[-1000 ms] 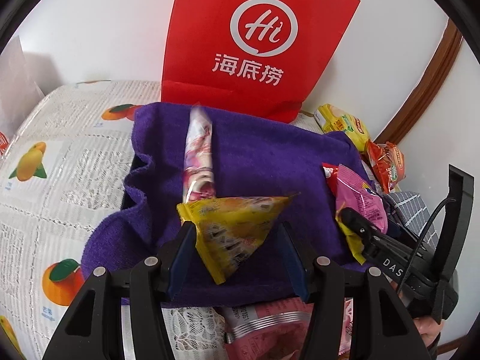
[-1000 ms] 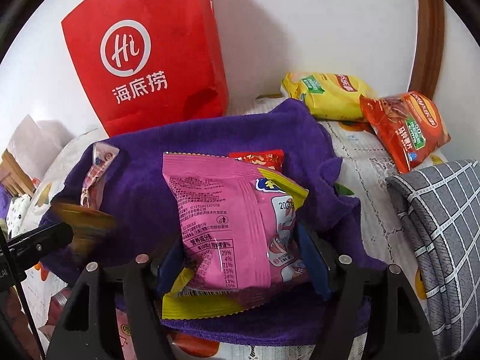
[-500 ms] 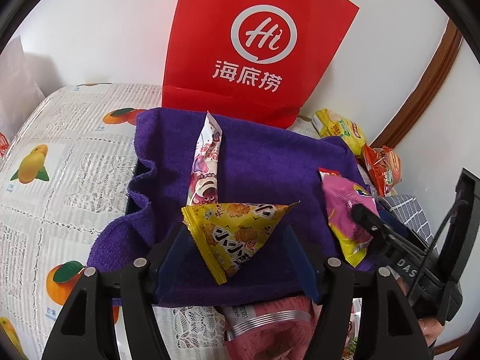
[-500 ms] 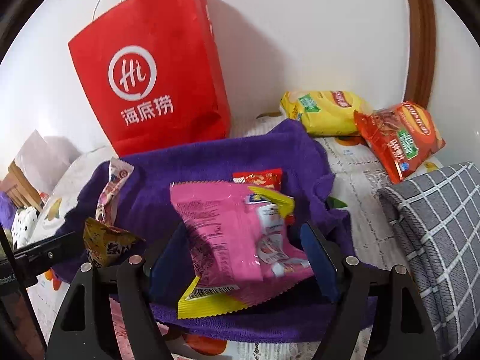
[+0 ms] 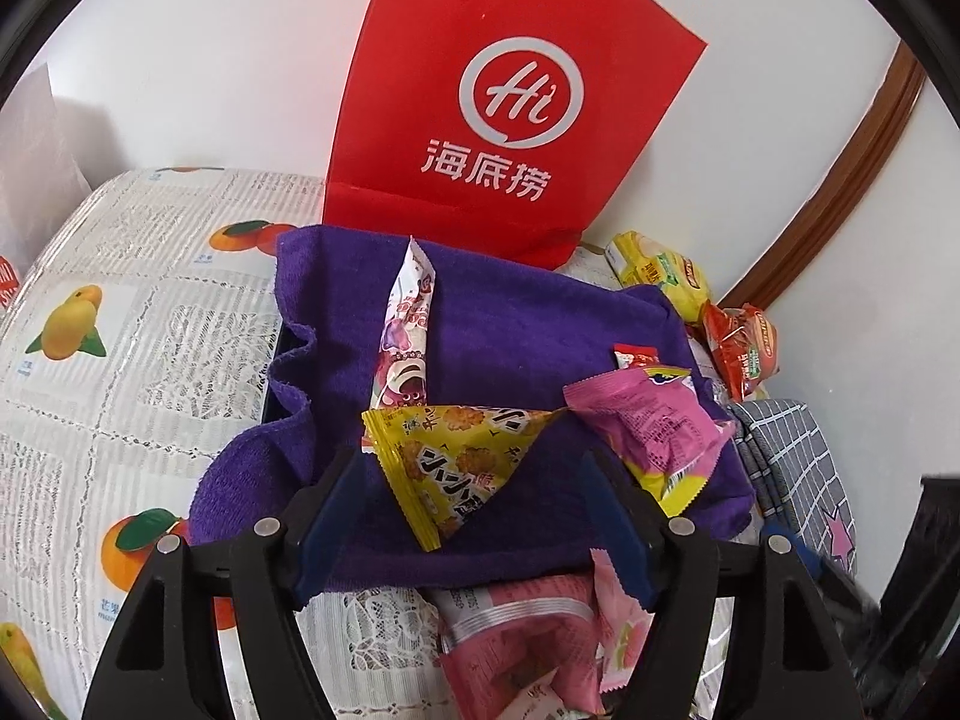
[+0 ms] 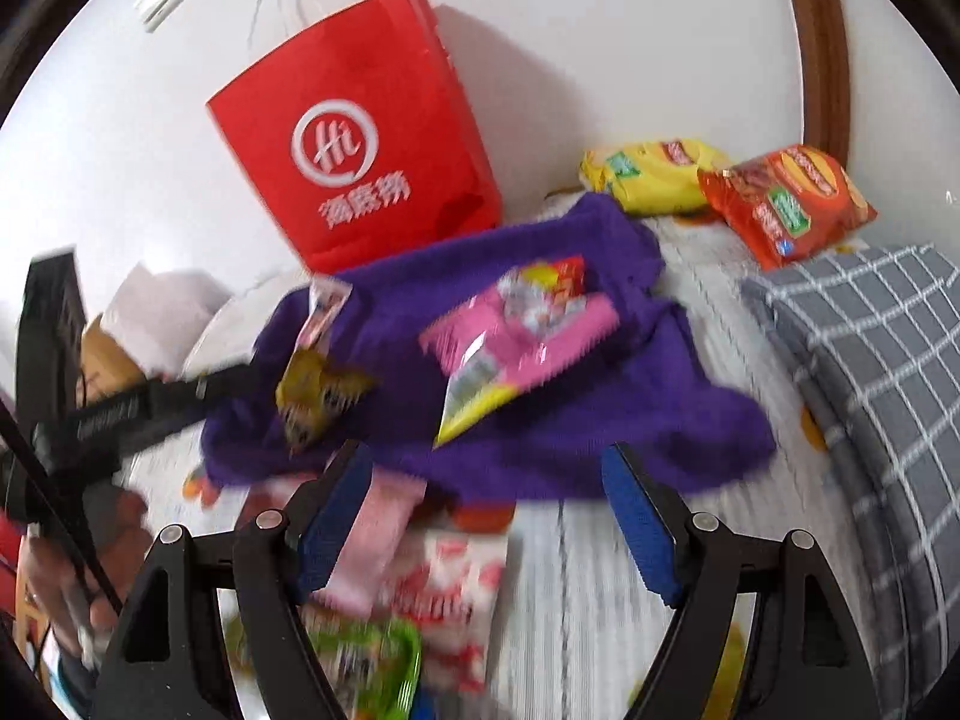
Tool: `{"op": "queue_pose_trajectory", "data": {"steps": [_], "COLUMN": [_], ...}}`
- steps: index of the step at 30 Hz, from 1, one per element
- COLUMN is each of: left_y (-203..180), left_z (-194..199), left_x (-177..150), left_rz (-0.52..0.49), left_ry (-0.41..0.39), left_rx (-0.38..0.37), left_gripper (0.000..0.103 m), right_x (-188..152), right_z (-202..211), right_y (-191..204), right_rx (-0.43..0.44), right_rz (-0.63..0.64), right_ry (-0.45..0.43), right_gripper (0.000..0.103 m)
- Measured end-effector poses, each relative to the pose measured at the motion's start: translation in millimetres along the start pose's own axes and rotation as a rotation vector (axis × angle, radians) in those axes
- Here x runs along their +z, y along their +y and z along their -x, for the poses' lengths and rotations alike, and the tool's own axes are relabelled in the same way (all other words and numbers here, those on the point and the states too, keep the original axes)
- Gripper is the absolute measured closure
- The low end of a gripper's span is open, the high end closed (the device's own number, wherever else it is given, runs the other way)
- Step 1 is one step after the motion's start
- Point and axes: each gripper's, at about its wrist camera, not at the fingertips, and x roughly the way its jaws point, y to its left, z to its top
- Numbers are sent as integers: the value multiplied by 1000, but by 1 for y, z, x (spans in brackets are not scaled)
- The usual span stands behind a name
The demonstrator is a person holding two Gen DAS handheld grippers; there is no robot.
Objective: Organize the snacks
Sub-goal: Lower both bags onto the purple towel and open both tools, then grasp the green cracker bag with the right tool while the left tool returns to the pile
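Note:
A purple towel [image 5: 510, 324] covers a dark box on the fruit-print tablecloth. On it lie a long pink packet [image 5: 408, 330], a small red packet [image 5: 633, 355], a pink packet [image 5: 654, 426] and a yellow triangular packet [image 5: 456, 462]. My left gripper [image 5: 468, 456] hangs over the towel's near edge. Its jaws are opening, with the yellow packet between them untouched by the pads. In the blurred right wrist view, my right gripper [image 6: 487, 450] stands open and empty, back from the towel [image 6: 600, 420]. The pink packet [image 6: 522, 342] lies well beyond its fingertips.
A red paper bag [image 5: 516, 120] stands against the wall behind the towel. Yellow [image 6: 648, 174] and orange [image 6: 786, 204] chip bags lie at the back right. A grey checked cloth [image 6: 870, 360] is on the right. Several loose snacks [image 6: 444, 582] lie before the towel.
The left jaws widened and let go of the yellow triangular packet, which settled on the towel. The right gripper released the pink packet onto the towel and drew back and up.

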Motion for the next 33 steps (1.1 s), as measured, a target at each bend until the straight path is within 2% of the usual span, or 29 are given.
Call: {"op": "queue_pose_trajectory", "data": {"steps": [5, 8, 10, 13, 20, 22, 23, 24, 25, 29, 33], "left_y": [1, 5, 9, 15, 32, 35, 36, 37, 38, 39, 36], "left_z": [11, 15, 20, 27, 42, 46, 47, 49, 50, 48, 43], "left_x": [-7, -17, -25, -36, -58, -62, -64, -67, -69, -77, -87], "left_rz": [-2, 9, 22, 27, 11, 4, -4, -9, -14, -4, 19], "left_ry": [-10, 3, 9, 17, 52, 61, 64, 66, 68, 92, 116], "left_rx": [-3, -11, -10, -8, 60, 71, 76, 81, 88, 89, 46], "left_gripper": [31, 31, 31, 31, 31, 31, 31, 31, 31, 31, 31], "right_x": [-28, -48, -59, -72, -77, -80, -81, -82, -83, -82, -82], "right_z": [20, 30, 33, 28, -6, -15, -16, -14, -10, 11, 34], "right_y": [11, 33, 48, 66, 78, 81, 81, 81, 80, 78, 69], "right_rx": [84, 123, 94, 25, -71, -115, -118, -111, -106, -104, -108], "right_rz": [14, 97, 170, 268, 337, 370, 372, 369, 370, 363, 335], "right_ry": [35, 49, 31, 21, 41, 56, 54, 48, 41, -13, -50], "right_gripper": [24, 23, 19, 19, 19, 27, 28, 36, 38, 39, 39]}}
